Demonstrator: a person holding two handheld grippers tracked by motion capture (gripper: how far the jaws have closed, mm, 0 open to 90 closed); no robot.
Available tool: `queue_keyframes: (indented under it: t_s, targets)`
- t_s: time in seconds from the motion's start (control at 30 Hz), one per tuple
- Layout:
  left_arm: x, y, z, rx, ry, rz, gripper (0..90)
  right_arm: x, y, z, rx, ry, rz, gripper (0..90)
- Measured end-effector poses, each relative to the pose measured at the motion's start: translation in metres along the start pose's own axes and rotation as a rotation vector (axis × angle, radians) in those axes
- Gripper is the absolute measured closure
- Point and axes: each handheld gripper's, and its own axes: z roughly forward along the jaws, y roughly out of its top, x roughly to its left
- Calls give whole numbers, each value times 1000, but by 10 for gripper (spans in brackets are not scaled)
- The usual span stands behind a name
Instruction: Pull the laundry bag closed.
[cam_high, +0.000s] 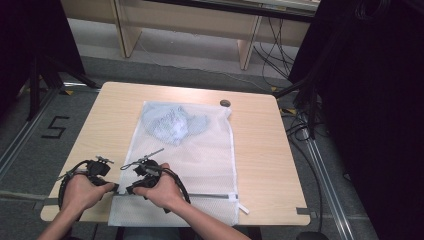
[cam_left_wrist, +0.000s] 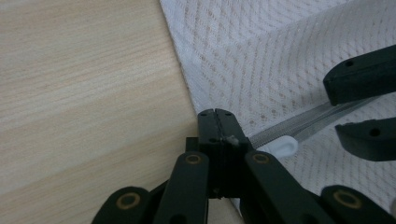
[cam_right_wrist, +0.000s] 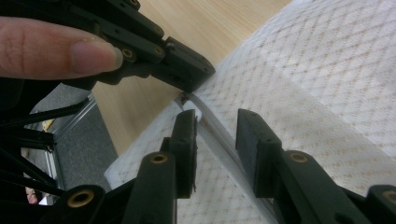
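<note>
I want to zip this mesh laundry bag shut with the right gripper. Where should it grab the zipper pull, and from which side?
Grip the flat white pull tab, lying on the mesh bag beside the left gripper. Bring the open right gripper down from above, straddling the zipper track, one jaw either side.

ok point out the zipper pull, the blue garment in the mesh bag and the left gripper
zipper pull (cam_left_wrist: 284, 145): left gripper view, on its white rounded tab.
blue garment (cam_high: 172, 123): high view, on the middle of the crumpled cloth inside the mesh bag.
left gripper (cam_left_wrist: 215, 113): left gripper view, at the tips of its closed jaws.
</note>
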Motion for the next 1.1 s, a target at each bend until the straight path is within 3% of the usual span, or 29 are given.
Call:
queue_keyframes:
  t_s: [0.63, 0.7, 0.77, 0.87, 1.0, 1.1]
  targets:
    - [0, 0, 0, 14, -2, 8, 894, 4, 6, 19, 33, 33, 34, 722]
    - [0, 0, -1, 12, 6, 8, 894, 4, 5, 19, 30, 21, 31, 726]
    - [0, 0, 0, 12, 5, 8, 894, 2, 6, 21, 31, 42, 5, 751]
    - [0, 0, 0, 10, 6, 8, 894, 5, 7, 21, 31, 48, 33, 777]
    - [0, 0, 0, 7, 2, 8, 894, 4, 7, 22, 35, 58, 14, 794]
    - [0, 0, 0, 7, 1, 7, 894, 6, 7, 23, 40, 55, 40, 812]
